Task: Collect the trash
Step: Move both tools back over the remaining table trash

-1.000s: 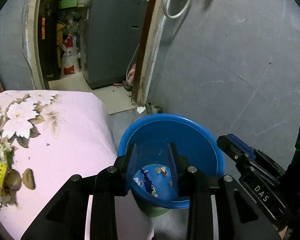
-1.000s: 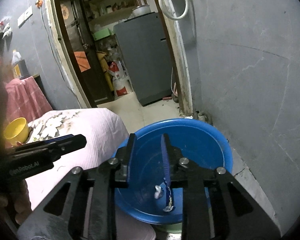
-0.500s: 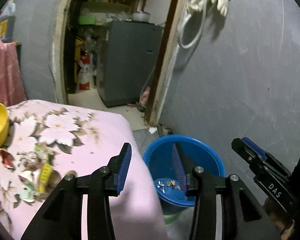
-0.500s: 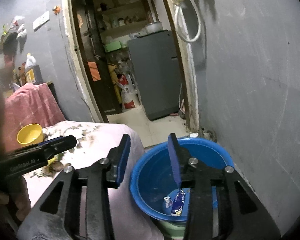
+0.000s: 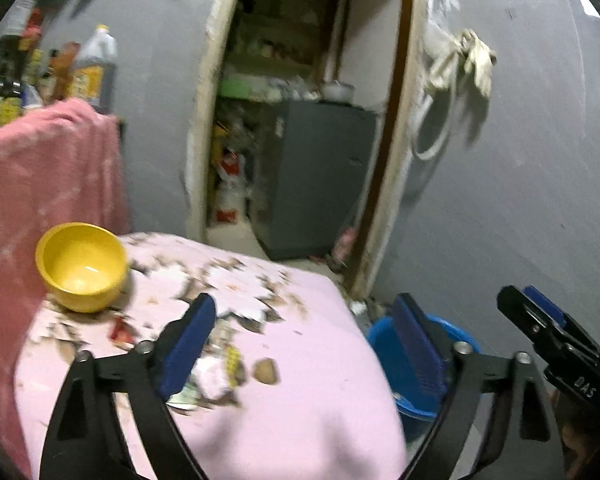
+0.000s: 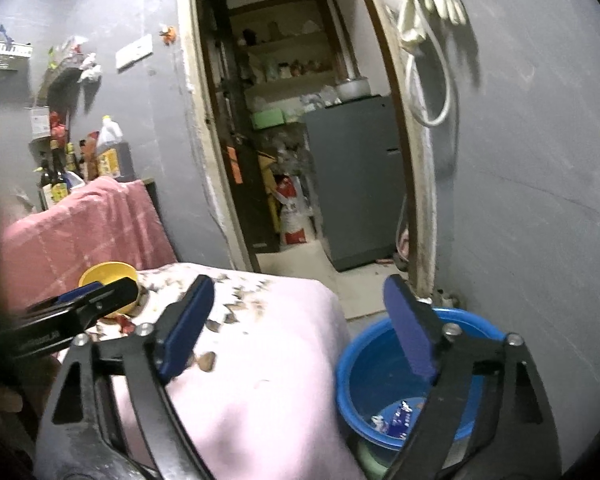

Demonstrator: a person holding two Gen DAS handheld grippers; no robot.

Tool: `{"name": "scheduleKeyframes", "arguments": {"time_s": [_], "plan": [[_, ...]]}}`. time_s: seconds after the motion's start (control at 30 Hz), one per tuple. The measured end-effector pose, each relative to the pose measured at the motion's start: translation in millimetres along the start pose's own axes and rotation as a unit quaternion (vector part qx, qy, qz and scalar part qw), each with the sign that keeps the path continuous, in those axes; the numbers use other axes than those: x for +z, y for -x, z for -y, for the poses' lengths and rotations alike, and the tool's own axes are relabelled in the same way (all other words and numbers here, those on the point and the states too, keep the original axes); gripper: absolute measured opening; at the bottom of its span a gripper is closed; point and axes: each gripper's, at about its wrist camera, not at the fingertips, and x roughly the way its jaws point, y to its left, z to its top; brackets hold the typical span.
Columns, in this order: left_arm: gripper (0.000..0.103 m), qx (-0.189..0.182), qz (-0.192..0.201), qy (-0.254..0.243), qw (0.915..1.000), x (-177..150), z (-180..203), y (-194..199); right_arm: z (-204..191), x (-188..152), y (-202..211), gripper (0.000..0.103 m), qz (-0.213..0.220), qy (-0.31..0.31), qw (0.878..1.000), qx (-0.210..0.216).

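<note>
A blue bin (image 6: 384, 376) stands on the floor right of the pink floral table (image 5: 300, 400); wrappers (image 6: 396, 420) lie inside it. The bin also shows in the left wrist view (image 5: 384, 356). Scraps of trash (image 5: 216, 368) and a brown shell-like piece (image 5: 266, 371) lie on the cloth. My left gripper (image 5: 300, 344) is open and empty above the table's right side. My right gripper (image 6: 300, 328) is open and empty, between the table edge and the bin. The right gripper's tip shows in the left wrist view (image 5: 540, 320).
A yellow bowl (image 5: 80, 266) sits at the table's back left. A pink-draped surface (image 5: 40, 184) with bottles (image 5: 88, 68) stands behind. A grey wall (image 5: 520, 200) is on the right, with a doorway (image 5: 300, 140) and a grey cabinet (image 5: 320, 176) beyond.
Both grippers rose and drew back from over the bin, swung left toward the table, and opened wider. A wrapper left the right gripper and lies in the bin.
</note>
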Motion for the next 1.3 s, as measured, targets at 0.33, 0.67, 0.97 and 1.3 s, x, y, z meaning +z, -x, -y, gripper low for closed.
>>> {"name": "scheduleKeyframes", "arguments": {"time_s": [0.33,0.67,0.97,1.3], "plan": [[0.1,0.059,0.052,0.016,0.9968,-7,-55,48,-56,-1,4,0.103,0.018,0.029,0.999,0.034],[0.101,0.112,0.08,0.022,0.9902,-24,-97,80,-109,-14,3,0.103,0.037,0.081,0.995,0.054],[0.101,0.133,0.09,0.011,0.9869,-37,-119,79,-134,-25,-6,0.103,0.052,0.11,0.99,0.073],[0.101,0.131,0.055,-0.001,0.9899,-53,-127,48,-132,-46,-45,0.103,-0.002,0.135,0.989,0.06]]}}
